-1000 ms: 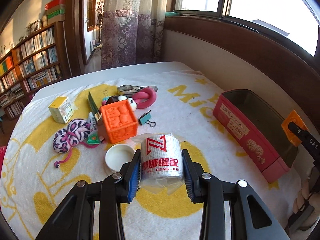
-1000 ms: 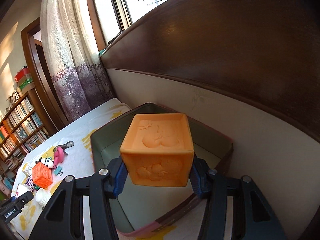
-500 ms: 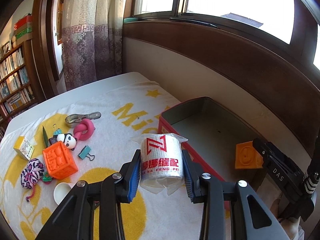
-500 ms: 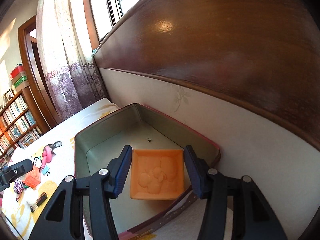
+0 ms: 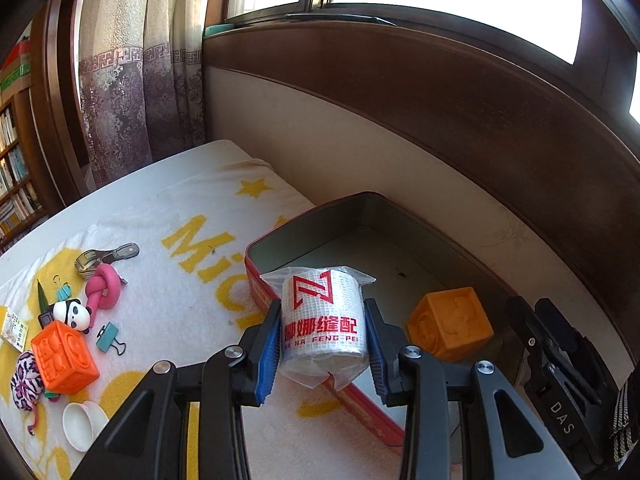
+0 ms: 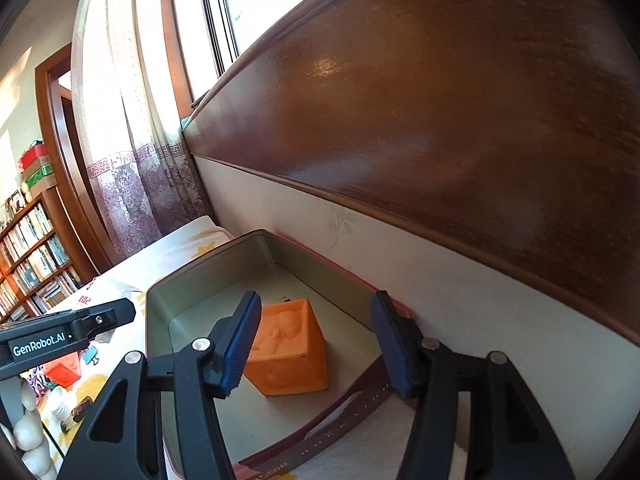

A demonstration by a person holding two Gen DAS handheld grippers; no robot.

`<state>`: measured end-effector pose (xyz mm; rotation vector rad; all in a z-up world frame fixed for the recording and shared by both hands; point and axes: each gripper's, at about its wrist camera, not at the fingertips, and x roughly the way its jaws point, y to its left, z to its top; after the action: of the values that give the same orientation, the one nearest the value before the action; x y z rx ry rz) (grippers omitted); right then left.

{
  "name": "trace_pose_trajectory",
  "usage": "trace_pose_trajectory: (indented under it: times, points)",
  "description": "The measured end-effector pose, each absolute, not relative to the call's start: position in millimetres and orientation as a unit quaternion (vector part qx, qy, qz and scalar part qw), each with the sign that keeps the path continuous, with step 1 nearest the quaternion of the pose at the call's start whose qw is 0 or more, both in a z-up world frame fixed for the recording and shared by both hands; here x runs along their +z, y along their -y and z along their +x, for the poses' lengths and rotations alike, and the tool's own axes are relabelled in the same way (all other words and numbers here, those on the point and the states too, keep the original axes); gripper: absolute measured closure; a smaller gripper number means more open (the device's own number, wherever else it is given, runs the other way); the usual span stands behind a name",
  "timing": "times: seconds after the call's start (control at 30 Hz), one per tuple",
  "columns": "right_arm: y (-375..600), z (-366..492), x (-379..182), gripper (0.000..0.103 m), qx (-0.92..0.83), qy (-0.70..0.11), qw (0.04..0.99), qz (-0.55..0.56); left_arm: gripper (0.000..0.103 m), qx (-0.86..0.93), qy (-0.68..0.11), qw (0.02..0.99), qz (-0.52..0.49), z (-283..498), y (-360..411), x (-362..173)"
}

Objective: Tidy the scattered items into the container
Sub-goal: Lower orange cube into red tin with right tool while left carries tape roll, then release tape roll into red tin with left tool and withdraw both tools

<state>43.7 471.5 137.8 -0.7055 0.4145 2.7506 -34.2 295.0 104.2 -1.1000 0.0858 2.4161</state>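
Observation:
My left gripper (image 5: 322,346) is shut on a white roll wrapped in plastic with red lettering (image 5: 323,320), held over the near left rim of the red tin container (image 5: 256,258). A light orange cube (image 5: 450,324) rests inside the tin near its right end. In the right wrist view my right gripper (image 6: 314,346) is open and empty above the tin (image 6: 208,258), with the orange cube (image 6: 290,350) on the tin floor below its left finger. The right gripper's body also shows in the left wrist view (image 5: 560,364).
On the white and yellow towel (image 5: 192,280) left of the tin lie an orange cube (image 5: 64,356), a panda figure (image 5: 74,314), a pink knot (image 5: 105,290), teal binder clips (image 5: 108,336), a metal clip (image 5: 106,256), a leopard scrunchie (image 5: 25,376) and a white cap (image 5: 82,424). A wall (image 5: 400,184) runs behind the tin.
My left gripper carried the roll rightward from the towel to over the tin. My right gripper let go of the light orange cube in the tin and drew back, open.

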Motion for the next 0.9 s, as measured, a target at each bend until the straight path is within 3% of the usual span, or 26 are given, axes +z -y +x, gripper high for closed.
trace_pose_trajectory:
  times: [0.33,0.4,0.47,0.53,0.9]
  points:
    - [-472,41,132,0.035,0.947,-0.146,0.134,-0.253,0.061,0.873,-0.037,0.256,-0.414,-67,-325,91]
    - [-472,43,132,0.032,0.947,-0.145,0.134,-0.254,0.053,0.872,-0.040,0.254,-0.416,-71,-327,89]
    - [-472,43,131,0.028,0.947,-0.145,0.135,-0.253,0.035,0.877,-0.035,0.248,-0.409,-72,-324,89]
    - [-472,44,131,0.027,0.947,-0.146,0.137,-0.253,0.027,0.886,-0.029,0.236,-0.398,-71,-317,91]
    - [-457,39,132,0.024,0.945,-0.147,0.126,-0.262,0.027,0.892,-0.019,0.186,-0.411,-74,-271,98]
